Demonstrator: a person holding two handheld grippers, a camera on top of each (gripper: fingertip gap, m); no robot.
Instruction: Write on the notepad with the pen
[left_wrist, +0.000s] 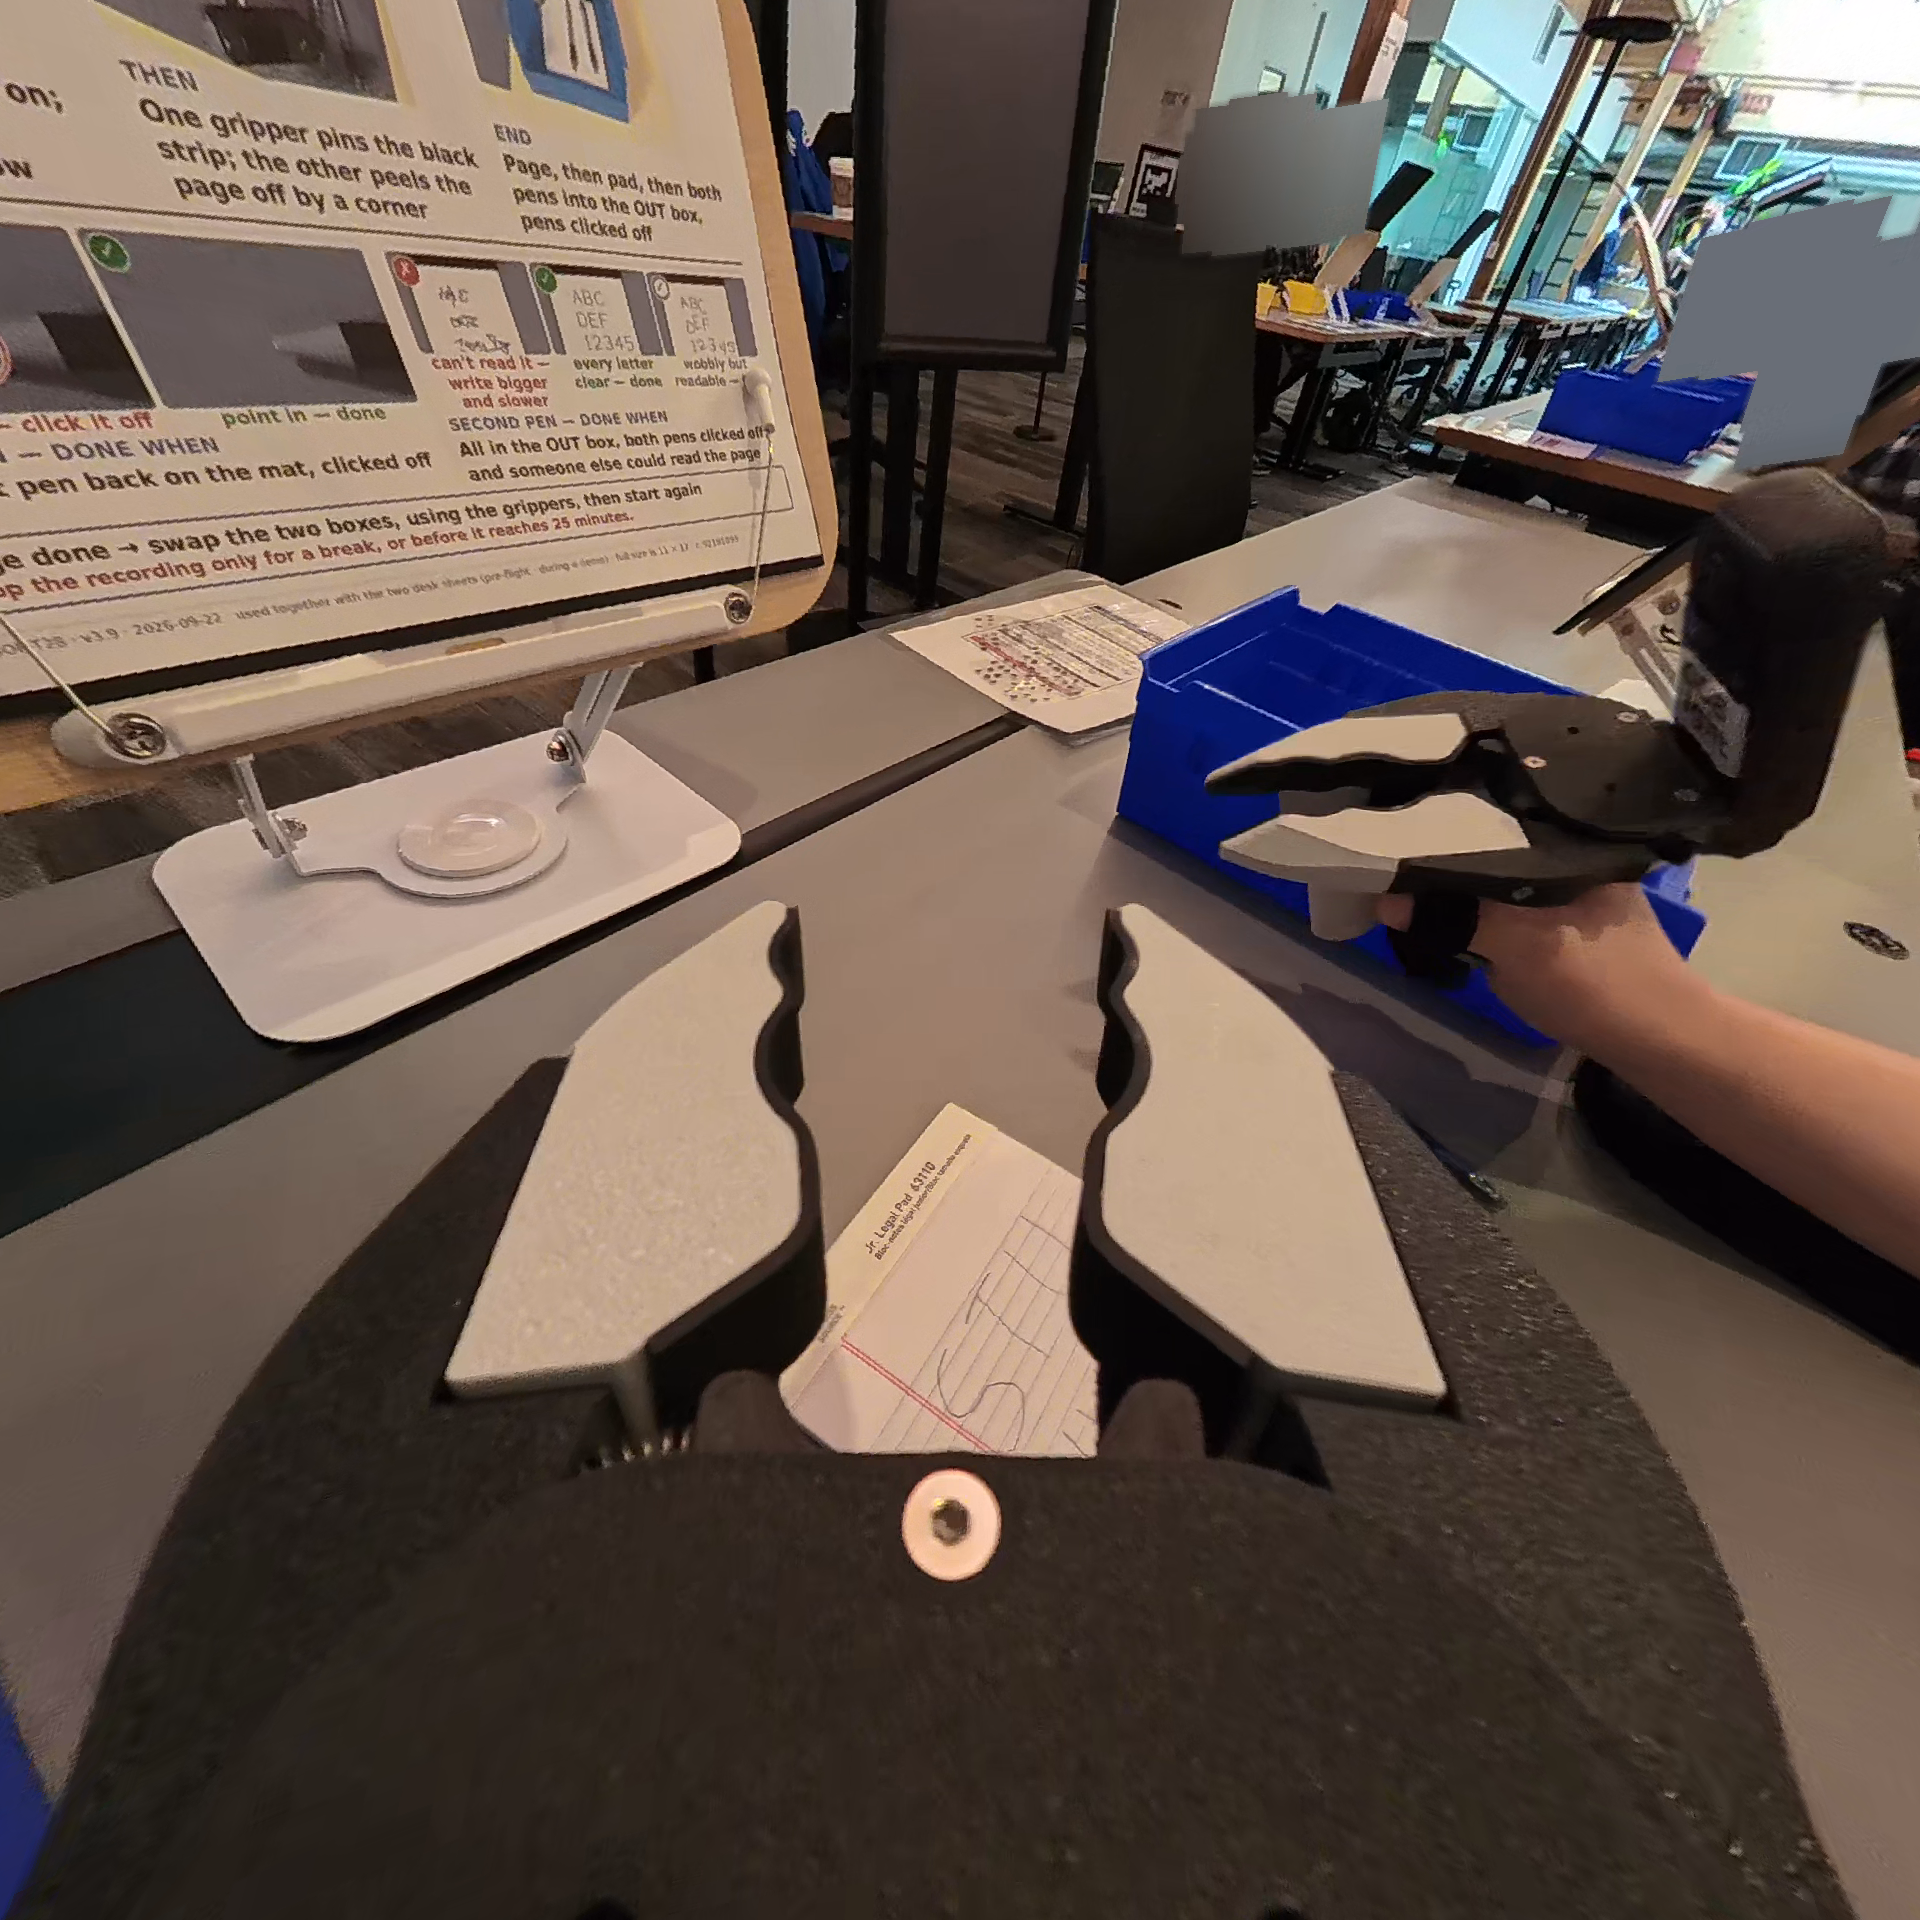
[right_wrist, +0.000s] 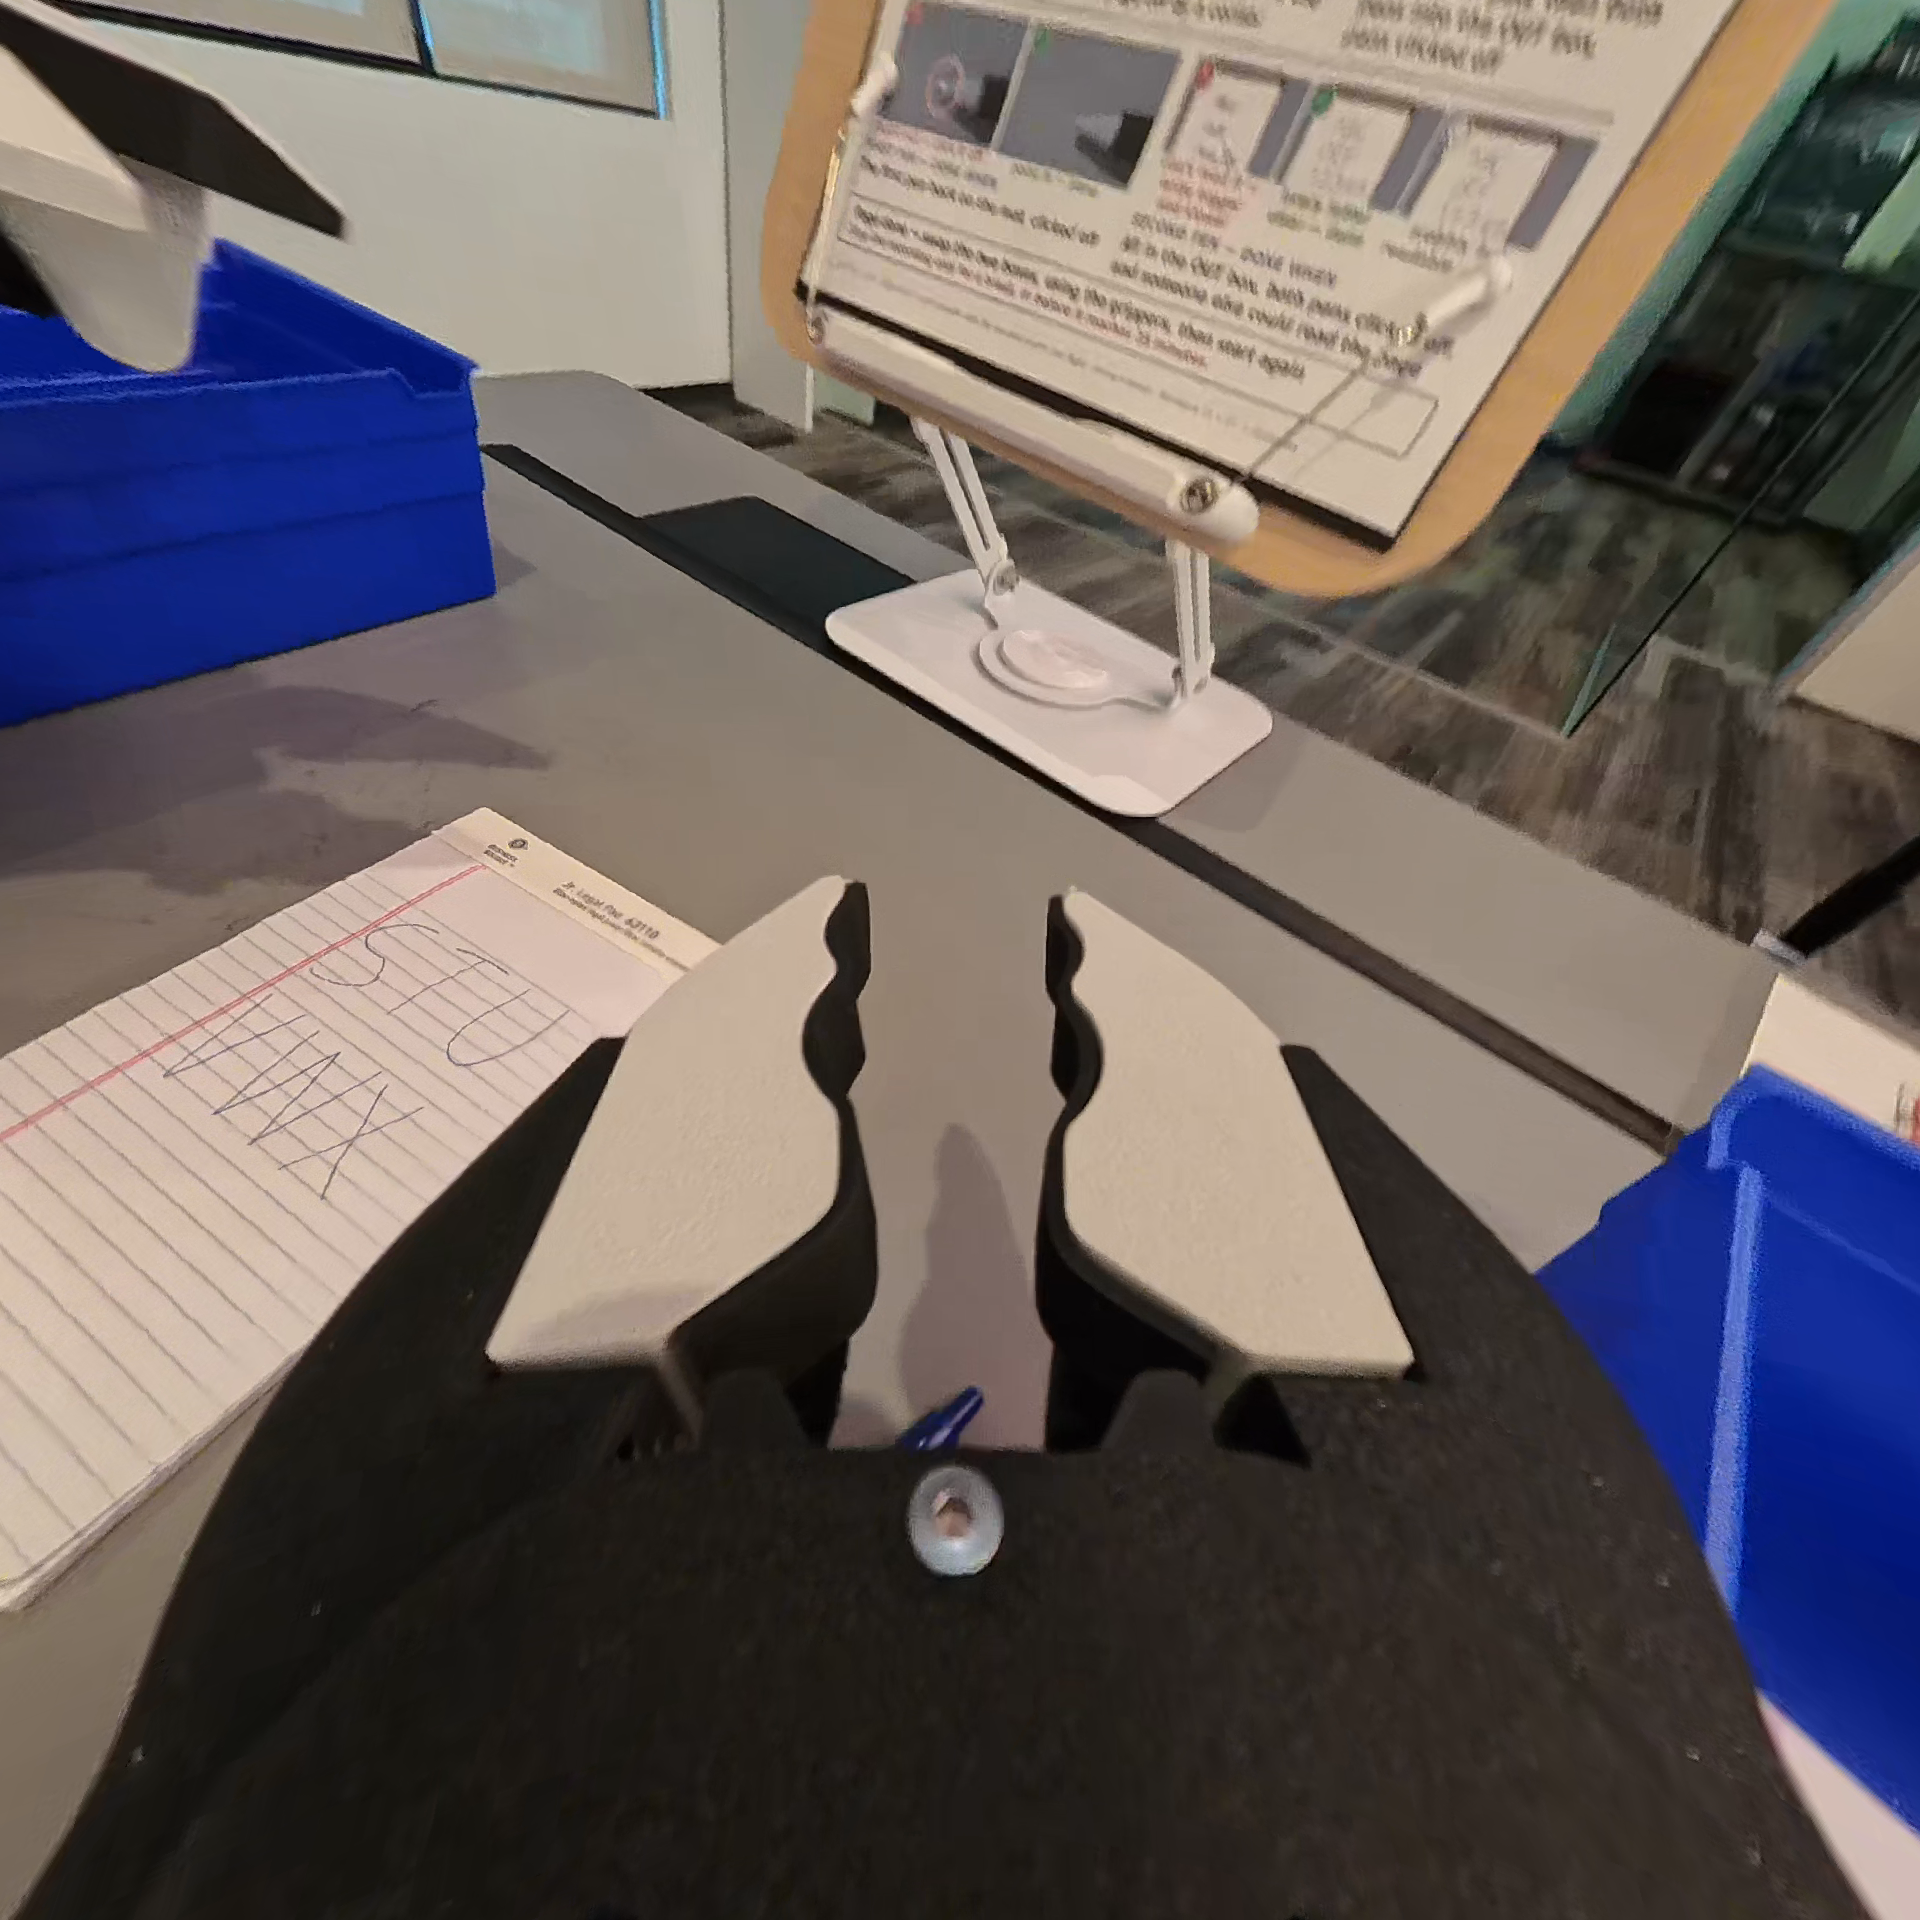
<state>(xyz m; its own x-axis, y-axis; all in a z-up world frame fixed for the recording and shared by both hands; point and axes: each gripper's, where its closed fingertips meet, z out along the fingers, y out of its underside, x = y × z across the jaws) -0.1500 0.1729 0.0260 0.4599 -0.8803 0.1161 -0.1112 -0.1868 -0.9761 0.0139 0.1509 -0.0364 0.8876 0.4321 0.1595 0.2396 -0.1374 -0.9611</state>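
Left gripper (left_wrist: 951, 997) hovering wide, empty, over pad (right_wrist: 260, 1122) | right gripper (right_wrist: 956, 977) narrower, empty, pen (right_wrist: 940, 1421) lying beneath | risk: blind grab nudging pen away.

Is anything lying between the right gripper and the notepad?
Nothing visible does. The right gripper is open and empty over bare grey table, with the notepad lying just to its left, already bearing handwriting. A small blue tip shows beneath the gripper.

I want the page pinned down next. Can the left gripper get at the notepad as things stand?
Probably yes. The left gripper is open and empty, hanging right above the notepad, with nothing between them; the right gripper is off to the side by the blue bin.
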